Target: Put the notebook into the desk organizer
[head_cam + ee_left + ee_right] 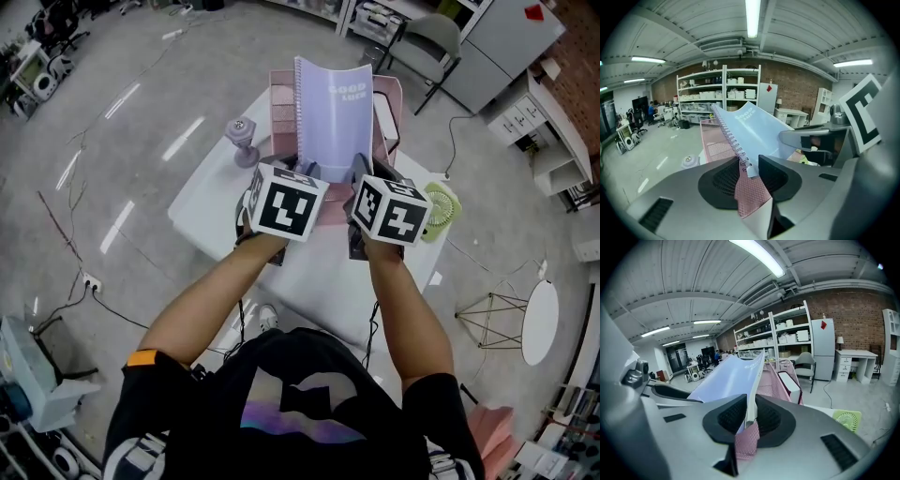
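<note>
Notebook: the lavender spiral notebook stands upright at the far edge of the table, over the pink mesh desk organizer. Its lower edge is hidden behind the grippers, so I cannot tell whether it has entered a slot.
Right gripper: the right gripper is pressed onto the notebook's lower corner on the open side — a pinch on the thin edge.
Left gripper: the left gripper is spread around the spiral-bound lower corner. Its pads look slack of the wire, and mesh shows beneath.
Organizer: a white book already fills the right-hand compartment.
Nearby: a dumbbell sits by the table's far left edge and a small green fan at its right edge, both apart from the organizer.
Risk, tilt: gripped on one side only, the notebook may pivot about the right pinch, sag on the spiral side and miss the slot.
Risk, snag: the wire coil could catch in the mesh wall or on the left pad — dragging the light organizer.
Risk, splay: if the lower edge goes in askew, the covers may straddle a divider.
</note>
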`<act>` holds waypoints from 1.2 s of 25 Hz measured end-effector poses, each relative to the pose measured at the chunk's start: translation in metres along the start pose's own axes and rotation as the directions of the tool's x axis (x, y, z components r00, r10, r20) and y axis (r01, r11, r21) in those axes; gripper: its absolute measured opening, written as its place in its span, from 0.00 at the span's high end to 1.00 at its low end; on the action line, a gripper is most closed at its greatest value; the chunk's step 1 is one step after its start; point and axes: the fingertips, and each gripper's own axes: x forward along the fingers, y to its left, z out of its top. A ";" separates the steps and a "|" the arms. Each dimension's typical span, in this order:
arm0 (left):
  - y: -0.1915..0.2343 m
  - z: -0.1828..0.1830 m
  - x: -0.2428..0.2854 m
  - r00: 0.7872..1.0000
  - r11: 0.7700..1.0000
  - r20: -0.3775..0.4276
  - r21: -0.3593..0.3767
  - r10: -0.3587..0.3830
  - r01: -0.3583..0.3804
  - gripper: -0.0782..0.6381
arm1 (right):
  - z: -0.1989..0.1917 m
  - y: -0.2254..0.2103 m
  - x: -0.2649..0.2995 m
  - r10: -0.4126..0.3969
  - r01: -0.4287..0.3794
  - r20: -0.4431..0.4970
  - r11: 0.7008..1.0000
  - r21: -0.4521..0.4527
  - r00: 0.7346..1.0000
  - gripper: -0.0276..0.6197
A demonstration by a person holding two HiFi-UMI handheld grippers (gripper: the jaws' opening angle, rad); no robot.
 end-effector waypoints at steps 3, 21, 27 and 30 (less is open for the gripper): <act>0.001 -0.004 0.002 0.998 0.999 -0.056 0.025 0.034 -0.032 0.71 | -0.010 0.000 0.006 0.003 -0.003 -0.045 1.000 0.005 0.999 0.87; 0.003 -0.004 -0.008 0.986 0.980 -0.014 0.113 0.165 -0.163 0.61 | -0.021 -0.010 -0.004 -0.064 0.061 -0.071 0.997 -0.055 0.995 0.65; -0.006 -0.004 -0.027 0.983 0.984 0.102 0.080 0.153 -0.161 0.60 | 0.000 -0.001 -0.040 -0.084 0.096 0.079 0.982 -0.164 0.993 0.65; -0.018 0.003 -0.045 0.971 0.984 0.196 0.082 0.137 -0.156 0.63 | 0.000 0.003 -0.059 -0.054 0.082 0.140 0.976 -0.203 0.989 0.73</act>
